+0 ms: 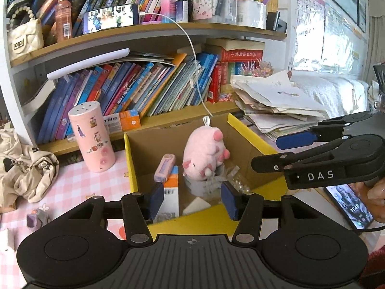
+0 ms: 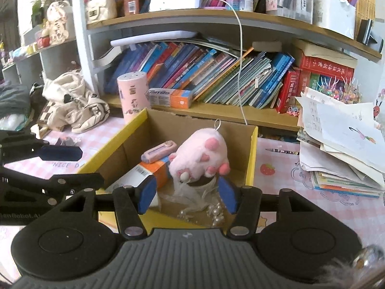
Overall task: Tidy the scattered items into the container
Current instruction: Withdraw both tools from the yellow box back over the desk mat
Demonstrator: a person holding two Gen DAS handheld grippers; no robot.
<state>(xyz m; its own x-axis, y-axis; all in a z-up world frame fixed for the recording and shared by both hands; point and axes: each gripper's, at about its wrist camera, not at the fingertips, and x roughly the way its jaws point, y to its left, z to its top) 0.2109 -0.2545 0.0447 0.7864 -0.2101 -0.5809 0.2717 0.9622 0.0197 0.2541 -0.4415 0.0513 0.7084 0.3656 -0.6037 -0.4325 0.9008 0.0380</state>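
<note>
A cardboard box with a yellow rim (image 1: 131,163) (image 2: 252,156) stands on the pink checked table. Inside it a pink plush toy (image 1: 204,154) (image 2: 202,159) rests on a white frilly thing. Beside the plush lie a small pink case (image 1: 164,167) (image 2: 158,154), an orange and white carton (image 1: 172,192) (image 2: 149,171) and a clear bag of pearl beads (image 1: 237,180) (image 2: 216,213). My left gripper (image 1: 192,200) (image 2: 81,166) hovers open over the box's near edge, nothing between its pads. At the box's right side my right gripper (image 2: 187,196) (image 1: 276,150) is open too and holds nothing.
A pink sticker-covered canister (image 1: 92,137) (image 2: 133,96) and a toothpaste carton (image 1: 122,120) stand left of the box. A crumpled cloth bag (image 1: 26,168) and a small purple toy (image 1: 38,219) lie further left. A paper stack (image 1: 276,106) and a phone (image 1: 349,204) lie right. Bookshelves rise behind.
</note>
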